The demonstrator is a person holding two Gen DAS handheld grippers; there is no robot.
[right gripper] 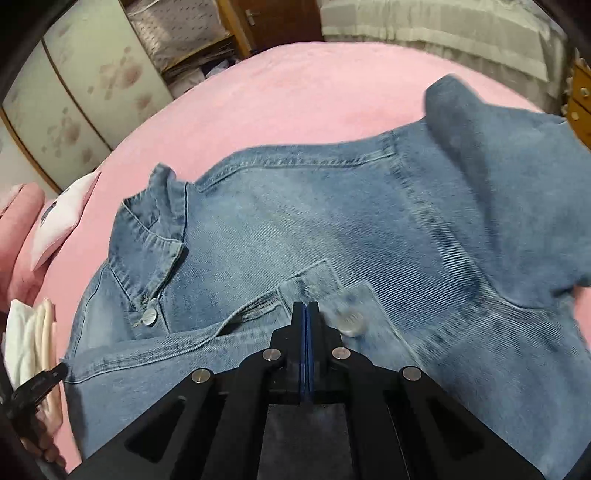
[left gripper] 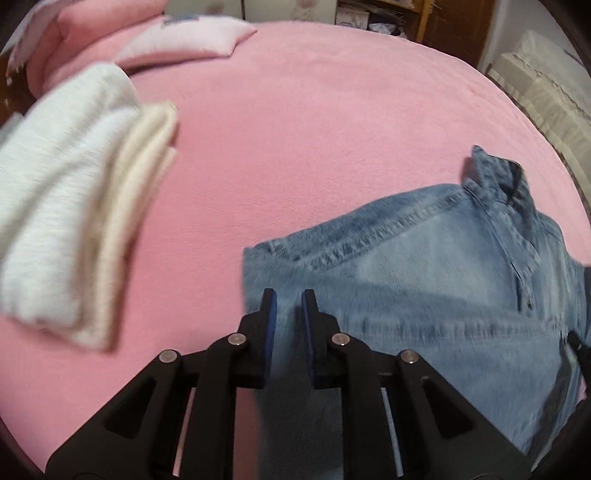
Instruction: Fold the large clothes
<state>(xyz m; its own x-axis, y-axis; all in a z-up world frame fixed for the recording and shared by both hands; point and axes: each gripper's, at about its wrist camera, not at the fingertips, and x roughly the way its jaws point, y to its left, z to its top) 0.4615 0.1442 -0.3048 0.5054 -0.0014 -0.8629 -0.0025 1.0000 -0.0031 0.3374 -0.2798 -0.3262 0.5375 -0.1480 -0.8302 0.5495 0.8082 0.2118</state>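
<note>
A blue denim jacket (right gripper: 332, 221) lies spread on the pink bed (right gripper: 295, 92), its collar (right gripper: 147, 229) toward the left. My right gripper (right gripper: 306, 304) hovers over the jacket's front near a metal button (right gripper: 351, 321). Its pads are pressed together with nothing between them. In the left wrist view my left gripper (left gripper: 289, 295) is at the left edge of the jacket (left gripper: 406, 266). Its jaws stand a narrow gap apart with denim filling the gap. The right wrist view shows one of the left gripper's black fingers (right gripper: 55, 371) meeting that same edge.
A stack of folded white and cream clothes (left gripper: 62, 206) lies on the bed (left gripper: 295, 129), left of the jacket. A pink pillow (left gripper: 184, 40) sits at the head of the bed. A floral wardrobe (right gripper: 92, 81) and beige bedding (right gripper: 443, 26) stand beyond the bed.
</note>
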